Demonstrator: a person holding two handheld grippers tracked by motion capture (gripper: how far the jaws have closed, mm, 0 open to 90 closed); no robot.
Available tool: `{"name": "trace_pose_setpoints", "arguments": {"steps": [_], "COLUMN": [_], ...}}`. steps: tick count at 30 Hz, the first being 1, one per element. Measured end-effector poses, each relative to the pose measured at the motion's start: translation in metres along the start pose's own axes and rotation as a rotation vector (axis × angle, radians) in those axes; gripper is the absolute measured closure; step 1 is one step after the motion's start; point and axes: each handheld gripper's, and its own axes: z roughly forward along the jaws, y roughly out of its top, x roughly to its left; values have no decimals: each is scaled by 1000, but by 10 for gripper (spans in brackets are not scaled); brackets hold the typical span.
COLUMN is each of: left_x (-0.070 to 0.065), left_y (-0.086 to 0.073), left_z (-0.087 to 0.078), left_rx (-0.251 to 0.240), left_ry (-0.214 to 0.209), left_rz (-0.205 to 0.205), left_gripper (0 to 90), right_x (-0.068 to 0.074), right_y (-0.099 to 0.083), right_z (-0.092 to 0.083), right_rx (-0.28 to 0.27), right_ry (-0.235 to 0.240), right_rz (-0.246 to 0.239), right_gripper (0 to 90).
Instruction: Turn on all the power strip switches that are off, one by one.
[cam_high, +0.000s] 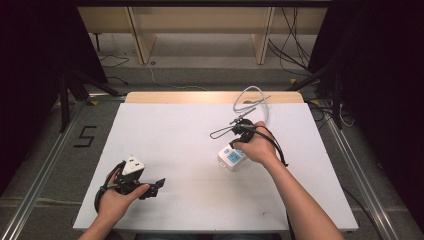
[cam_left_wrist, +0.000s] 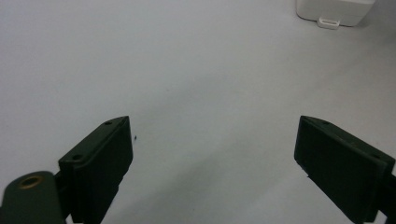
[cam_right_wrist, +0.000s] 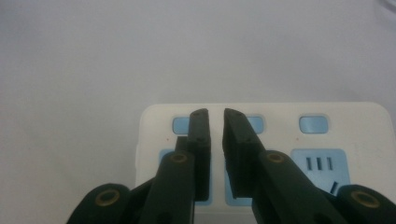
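Observation:
A white power strip (cam_high: 231, 157) with blue sockets lies on the white table (cam_high: 175, 130), right of centre. My right gripper (cam_high: 236, 145) is directly over it, pointing down. In the right gripper view the two jaws (cam_right_wrist: 215, 114) stand a narrow gap apart with nothing between them, their tips over the strip's (cam_right_wrist: 355, 126) row of pale blue buttons. My left gripper (cam_high: 151, 187) rests low at the front left, jaws wide open (cam_left_wrist: 212, 122) and empty, facing the strip (cam_left_wrist: 334, 10) across bare table.
A white cable (cam_high: 255, 100) loops from the strip toward the table's far edge. A thin black cable (cam_high: 222, 132) trails left of my right hand. Beyond the table are grey floor, wooden furniture legs and loose wires.

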Motion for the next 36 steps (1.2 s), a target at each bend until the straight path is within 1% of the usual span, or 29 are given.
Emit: {"name": "trace_pose_setpoints", "arguments": {"steps": [3,12,16,17,19,26,31,33,36], "left_x": [0,0,-1,0,0,0,0,0,0], "left_y": [0,0,0,0,0,0,0,0,0], "left_z": [0,0,0,0,1,1,1,1,1], "left_rx": [-1,0,0,1,0,0,-1,-1,-1], "left_ry": [1,6,5,5,7,11,11,11,13], "left_rz": [1,-4,-4,-4,-10,-9,-10,-11,-11], "left_gripper": [113,114,115,115,115,115,116,116,115], "right_x": [-3,-10,-11,-11,-11,-14,-17,-17,-14], "right_y": [-4,-18,-25,-30,-33,-49,-58,-62,-69], "right_z": [-3,-16,-21,-22,-23,-27,-28,-29,-30], "right_rx": [-9,-65,-79,-80,-82,-109,-139,-141,-166], "right_ry": [-4,-19,-16,-9,-11,-24,-29,-30,-35], "right_rz": [5,21,35,36,34,46,51,57,58], "right_gripper": [799,740,705,691,685,630,593,579,557]}}
